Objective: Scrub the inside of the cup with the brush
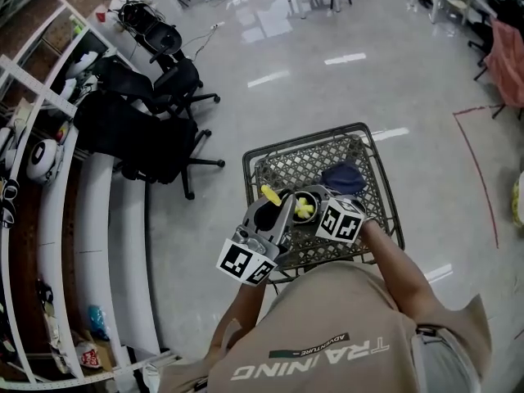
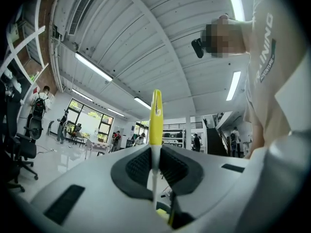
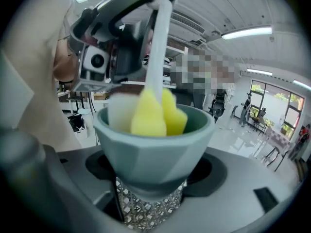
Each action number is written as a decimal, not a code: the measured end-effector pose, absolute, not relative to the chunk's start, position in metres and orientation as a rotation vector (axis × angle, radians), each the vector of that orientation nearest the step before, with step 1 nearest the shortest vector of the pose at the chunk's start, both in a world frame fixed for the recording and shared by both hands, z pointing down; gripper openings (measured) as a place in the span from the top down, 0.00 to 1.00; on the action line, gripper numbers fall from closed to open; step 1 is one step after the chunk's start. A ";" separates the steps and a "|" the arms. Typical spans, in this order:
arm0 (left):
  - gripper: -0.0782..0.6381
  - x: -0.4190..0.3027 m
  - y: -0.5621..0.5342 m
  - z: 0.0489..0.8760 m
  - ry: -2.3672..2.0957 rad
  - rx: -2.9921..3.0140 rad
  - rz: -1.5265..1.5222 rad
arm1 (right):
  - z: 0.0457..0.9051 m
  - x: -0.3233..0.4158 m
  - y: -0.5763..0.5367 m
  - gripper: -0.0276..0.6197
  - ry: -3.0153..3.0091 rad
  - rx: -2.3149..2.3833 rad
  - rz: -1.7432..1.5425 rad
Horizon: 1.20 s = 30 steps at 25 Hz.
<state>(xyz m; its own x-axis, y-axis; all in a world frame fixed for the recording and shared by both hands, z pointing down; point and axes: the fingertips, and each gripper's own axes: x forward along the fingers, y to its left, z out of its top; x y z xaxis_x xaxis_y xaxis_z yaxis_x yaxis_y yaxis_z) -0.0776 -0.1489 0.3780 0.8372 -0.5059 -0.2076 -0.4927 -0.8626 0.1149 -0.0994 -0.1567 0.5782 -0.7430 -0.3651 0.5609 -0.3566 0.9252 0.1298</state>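
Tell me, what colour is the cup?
The cup is a pale grey-green, seen best in the right gripper view.

Inside cup [image 3: 155, 149], brush sponge [image 3: 150, 115] fills most room; dark blue object [image 1: 344, 177] close behind on mesh table [image 1: 303, 166].

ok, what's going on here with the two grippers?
A person holds two grippers over a dark wire-mesh table. The right gripper is shut on a grey-green faceted cup, upright above the mesh. The left gripper is shut on the white stem of a yellow-handled brush, its yellow sponge head down inside the cup. The brush is in scrubbing position. A dark blue cloth lies on the table beyond.
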 end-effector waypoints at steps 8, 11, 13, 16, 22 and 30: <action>0.83 -0.078 -0.162 0.375 -0.852 2.948 -0.373 | 0.546 -0.112 -0.149 0.36 -2.490 0.530 -0.144; 0.83 -0.072 -0.164 0.374 -0.850 2.959 -0.360 | 0.549 -0.111 -0.148 0.36 -2.483 0.539 -0.154; 0.83 -0.069 -0.164 0.370 -0.848 2.961 -0.366 | 0.553 -0.108 -0.148 0.36 -2.465 0.542 -0.160; 0.83 -0.073 -0.160 0.357 -0.848 2.960 -0.419 | 0.569 -0.101 -0.147 0.36 -2.418 0.544 -0.142; 0.83 -0.086 -0.146 0.329 -0.865 2.941 -0.539 | 0.601 -0.080 -0.142 0.36 -2.403 0.549 -0.010; 0.83 -0.088 -0.152 0.351 -0.856 2.895 -0.521 | 0.573 -0.091 -0.151 0.36 -2.474 0.541 -0.028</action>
<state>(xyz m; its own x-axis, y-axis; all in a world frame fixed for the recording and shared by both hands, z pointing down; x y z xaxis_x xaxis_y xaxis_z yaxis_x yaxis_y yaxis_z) -0.0881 -0.1515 0.3506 0.7864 -0.5405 -0.2991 -0.5140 -0.8411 0.1686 -0.0910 -0.1510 0.5730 -0.7372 -0.3864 0.5544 -0.3737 0.9166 0.1420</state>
